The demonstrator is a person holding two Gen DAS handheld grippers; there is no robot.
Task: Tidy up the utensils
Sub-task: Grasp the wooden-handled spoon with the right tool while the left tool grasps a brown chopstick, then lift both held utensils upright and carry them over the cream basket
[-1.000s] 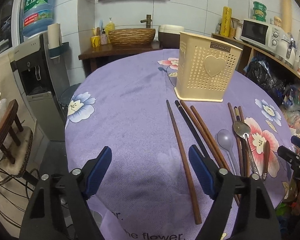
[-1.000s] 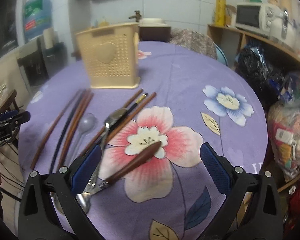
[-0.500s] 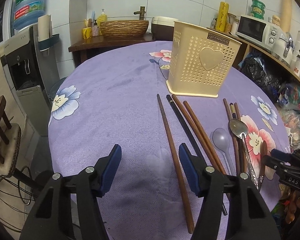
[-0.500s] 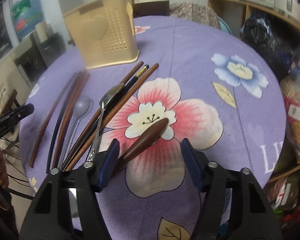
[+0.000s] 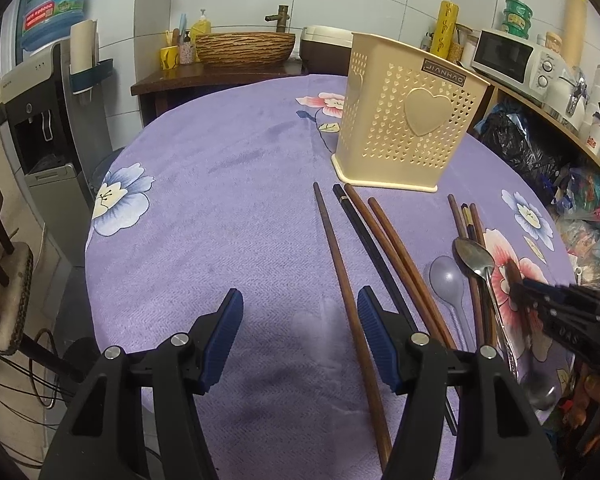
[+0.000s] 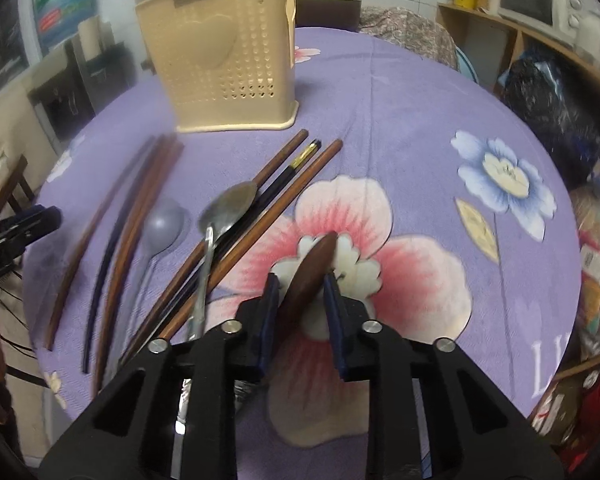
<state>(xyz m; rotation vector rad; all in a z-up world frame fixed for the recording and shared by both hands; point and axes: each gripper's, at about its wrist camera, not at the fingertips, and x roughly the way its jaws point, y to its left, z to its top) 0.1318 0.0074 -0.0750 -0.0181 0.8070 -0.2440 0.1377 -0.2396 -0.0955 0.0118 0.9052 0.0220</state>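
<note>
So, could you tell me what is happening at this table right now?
A person with two handheld grippers is sorting utensils. The right gripper has its pads around a brown wooden handle lying on the purple tablecloth. The left gripper hovers open. Chopsticks, a metal spoon and a plastic spoon lie in front of the beige holder.

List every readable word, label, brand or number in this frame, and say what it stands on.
"JIANHAO": dark label on the cream utensil holder.
"DAS": right gripper body, partly cut off.
"LI": white print on the purple tablecloth, cut off.
Water jug label, yellow canister, microwave dials: too small or blurred.
</note>
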